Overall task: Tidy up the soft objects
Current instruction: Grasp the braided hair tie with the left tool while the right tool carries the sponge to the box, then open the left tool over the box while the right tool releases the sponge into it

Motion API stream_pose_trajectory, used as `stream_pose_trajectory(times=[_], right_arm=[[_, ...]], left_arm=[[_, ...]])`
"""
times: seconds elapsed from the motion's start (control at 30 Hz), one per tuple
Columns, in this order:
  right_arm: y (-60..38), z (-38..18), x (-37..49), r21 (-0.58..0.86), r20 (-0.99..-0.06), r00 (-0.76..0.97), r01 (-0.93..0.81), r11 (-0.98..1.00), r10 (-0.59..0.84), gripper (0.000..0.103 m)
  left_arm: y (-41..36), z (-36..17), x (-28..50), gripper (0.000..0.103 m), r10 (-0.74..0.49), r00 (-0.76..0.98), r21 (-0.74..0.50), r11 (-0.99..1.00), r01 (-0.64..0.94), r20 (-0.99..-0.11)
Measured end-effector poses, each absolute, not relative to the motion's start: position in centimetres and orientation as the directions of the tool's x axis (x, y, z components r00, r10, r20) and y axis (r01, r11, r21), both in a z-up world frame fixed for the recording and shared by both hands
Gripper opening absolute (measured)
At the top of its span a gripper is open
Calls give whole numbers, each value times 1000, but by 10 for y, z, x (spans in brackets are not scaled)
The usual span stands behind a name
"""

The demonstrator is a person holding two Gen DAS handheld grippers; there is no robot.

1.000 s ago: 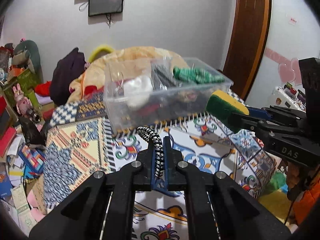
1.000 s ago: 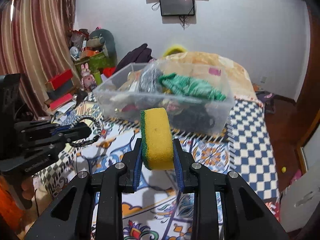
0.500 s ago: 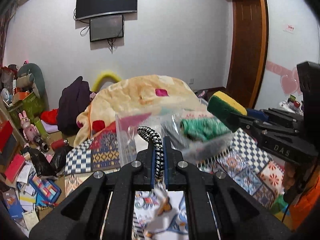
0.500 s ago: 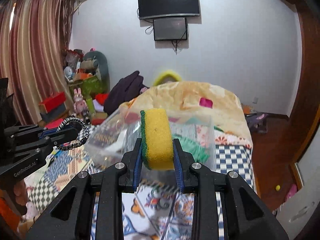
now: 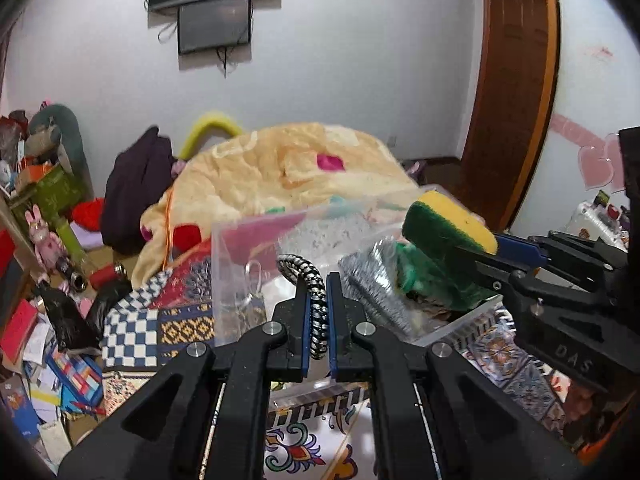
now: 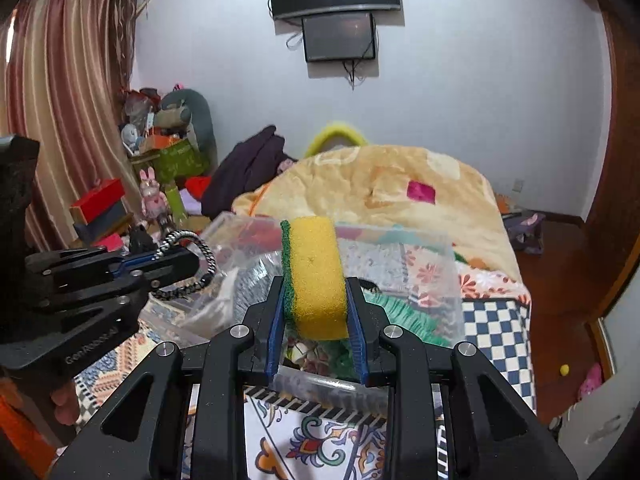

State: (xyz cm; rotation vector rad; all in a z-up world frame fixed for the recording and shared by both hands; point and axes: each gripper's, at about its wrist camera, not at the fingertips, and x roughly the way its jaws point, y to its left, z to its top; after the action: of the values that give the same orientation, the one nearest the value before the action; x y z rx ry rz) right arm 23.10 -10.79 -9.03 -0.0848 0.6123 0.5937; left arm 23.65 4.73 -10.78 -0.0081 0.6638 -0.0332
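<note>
My left gripper point(image 5: 317, 292) is shut on a black-and-white braided cord loop point(image 5: 308, 280) and holds it over the near left part of a clear plastic bin point(image 5: 240, 280). My right gripper point(image 6: 316, 300) is shut on a yellow sponge with a green scrub side point(image 6: 316, 276) and holds it over the same bin point(image 6: 400, 256). The sponge also shows at the right of the left wrist view point(image 5: 444, 228). The cord also shows in the right wrist view point(image 6: 192, 264). The bin holds a green knitted cloth point(image 6: 404, 316), a silvery bag point(image 5: 376, 284) and other soft things.
The bin stands on a patterned bedspread point(image 6: 320, 444). A beige blanket point(image 6: 380, 188) is heaped behind it. Boxes, toys and a dark jacket point(image 6: 248, 168) clutter the floor at the left. A wooden door point(image 5: 512, 92) is at the right.
Both grippers have moved forward and now hover over the bin, which looms closer and lower in both views. Each keeps its grip on its object.
</note>
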Motion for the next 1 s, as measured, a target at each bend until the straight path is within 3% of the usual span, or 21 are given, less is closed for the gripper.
stream_pose_trajectory(times=[0.27,0.37,0.43,0.77,1.0], right_arm=[[-104,-105,232,89,-607,632,-547,832,481,27],[-104,-103,228,76,-612,633,-550,832,474,27],[-105,-102,226,70,-616,629,-555,829,474,28],[-116,-89,212,69,-594,645,-555,829,481,37],[-134,-53,192,57,-504,706,-549,834,498,37]], left_arm=[[48,-130,241,6,-42,731,-20,999,39,-681],[49,-129,234,13,-47,727,-26,999,40,-685],[50,-128,230,25,-49,728,-31,999,38,-684],[54,-107,203,28,-53,773,-55,998,23,-632],[54,-66,174,28,-55,847,-80,997,15,-529]])
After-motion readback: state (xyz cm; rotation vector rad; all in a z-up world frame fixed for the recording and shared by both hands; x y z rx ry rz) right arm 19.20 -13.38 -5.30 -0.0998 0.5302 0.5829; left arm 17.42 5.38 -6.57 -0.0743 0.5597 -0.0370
